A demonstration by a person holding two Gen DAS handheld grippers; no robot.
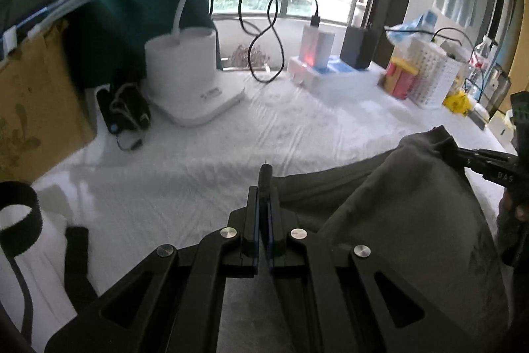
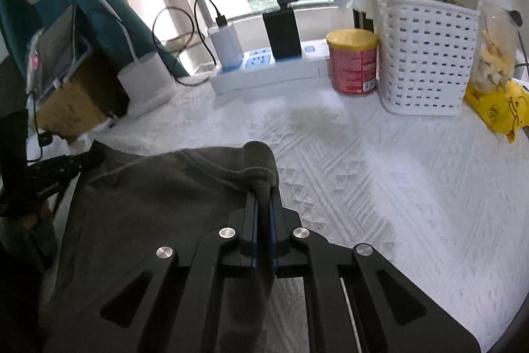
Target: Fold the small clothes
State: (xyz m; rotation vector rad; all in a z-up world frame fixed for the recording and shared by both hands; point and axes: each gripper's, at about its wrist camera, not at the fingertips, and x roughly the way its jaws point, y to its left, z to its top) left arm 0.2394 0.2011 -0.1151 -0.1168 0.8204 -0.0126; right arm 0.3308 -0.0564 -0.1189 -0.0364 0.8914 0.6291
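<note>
A small grey-olive garment [image 1: 406,220] hangs lifted above the white tablecloth [image 1: 205,154], stretched between my two grippers. My left gripper [image 1: 263,191] is shut on one corner of it; a dark nub of cloth pokes out past the fingertips. In the right wrist view my right gripper [image 2: 263,197] is shut on the other corner of the garment [image 2: 158,197], by its ribbed collar. The right gripper also shows in the left wrist view [image 1: 463,154], and the left gripper in the right wrist view [image 2: 96,159].
At the back stand a white lamp base [image 1: 188,75], a cardboard box [image 1: 36,108], a power strip with chargers [image 2: 264,71], a red can [image 2: 352,62], a white perforated basket [image 2: 426,58] and a yellow bag [image 2: 499,108]. Black straps [image 1: 20,214] lie at the left.
</note>
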